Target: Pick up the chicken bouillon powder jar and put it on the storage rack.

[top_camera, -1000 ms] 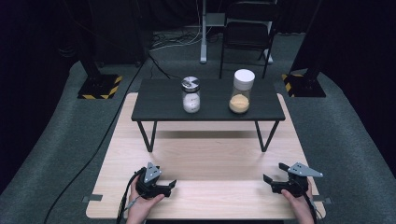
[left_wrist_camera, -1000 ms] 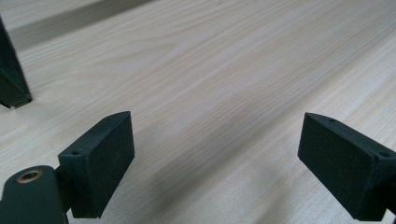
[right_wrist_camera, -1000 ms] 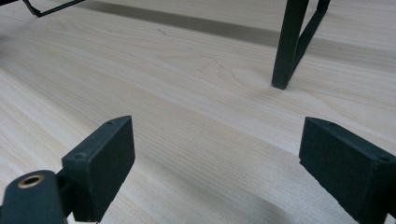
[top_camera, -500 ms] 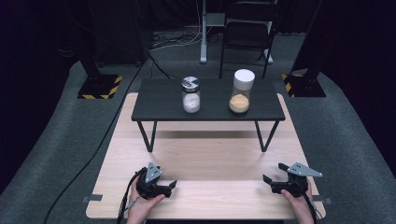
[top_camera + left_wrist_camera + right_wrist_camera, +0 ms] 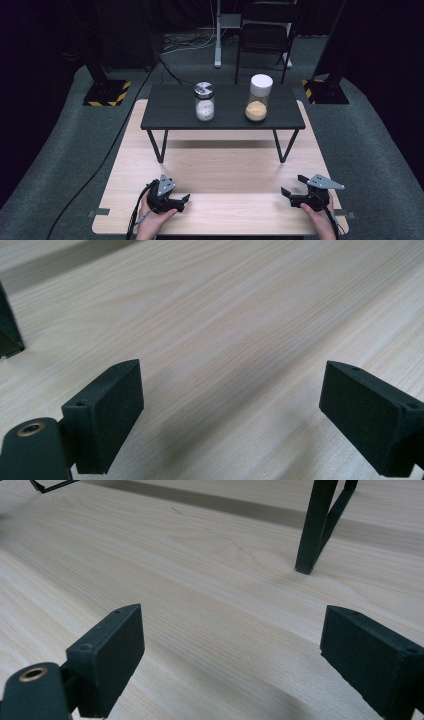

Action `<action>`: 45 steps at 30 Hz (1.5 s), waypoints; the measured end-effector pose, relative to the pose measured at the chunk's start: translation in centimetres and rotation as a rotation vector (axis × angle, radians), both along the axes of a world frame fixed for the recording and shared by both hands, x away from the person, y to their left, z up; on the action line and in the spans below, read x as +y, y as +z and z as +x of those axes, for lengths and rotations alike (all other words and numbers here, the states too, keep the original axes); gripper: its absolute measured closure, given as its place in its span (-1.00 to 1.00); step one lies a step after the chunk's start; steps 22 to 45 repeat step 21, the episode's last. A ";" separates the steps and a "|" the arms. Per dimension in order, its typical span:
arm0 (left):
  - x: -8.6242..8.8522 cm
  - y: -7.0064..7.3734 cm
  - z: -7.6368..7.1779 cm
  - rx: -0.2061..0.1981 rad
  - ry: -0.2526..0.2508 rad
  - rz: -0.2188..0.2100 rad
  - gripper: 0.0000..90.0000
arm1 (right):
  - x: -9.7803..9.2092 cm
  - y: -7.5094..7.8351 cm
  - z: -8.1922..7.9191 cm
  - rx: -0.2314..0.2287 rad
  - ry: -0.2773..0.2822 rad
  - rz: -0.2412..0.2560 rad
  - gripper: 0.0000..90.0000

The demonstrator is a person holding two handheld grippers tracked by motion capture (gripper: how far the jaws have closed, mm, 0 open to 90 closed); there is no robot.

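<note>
Both jars upright — left gripper and right gripper fingers spread, empty.

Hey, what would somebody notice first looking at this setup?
Two clear jars stand side by side on the small black table: a silver-lidded jar of white contents on the left, a white-lidded jar of tan contents on the right. Nearer, on the pale wooden board, the left gripper and right gripper rest open and empty.

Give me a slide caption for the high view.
Two open grippers, left gripper and right gripper, rest on wooden board before two jars on black table.
</note>
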State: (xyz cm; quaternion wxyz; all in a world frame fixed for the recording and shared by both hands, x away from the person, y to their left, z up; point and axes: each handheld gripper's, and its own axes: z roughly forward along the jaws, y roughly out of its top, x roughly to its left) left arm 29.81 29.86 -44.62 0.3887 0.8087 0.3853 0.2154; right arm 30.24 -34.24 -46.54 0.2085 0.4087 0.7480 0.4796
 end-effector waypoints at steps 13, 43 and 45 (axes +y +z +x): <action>-0.3 0.1 0.1 0.003 -0.005 0.013 -0.78 | 0.1 0.1 0.1 0.002 0.005 -0.006 -0.79; -0.4 0.1 0.1 0.006 -0.005 0.020 -0.78 | 0.1 0.1 0.1 0.003 0.007 -0.006 -0.79; -0.4 0.1 0.1 0.006 -0.005 0.020 -0.78 | 0.1 0.1 0.1 0.003 0.007 -0.006 -0.79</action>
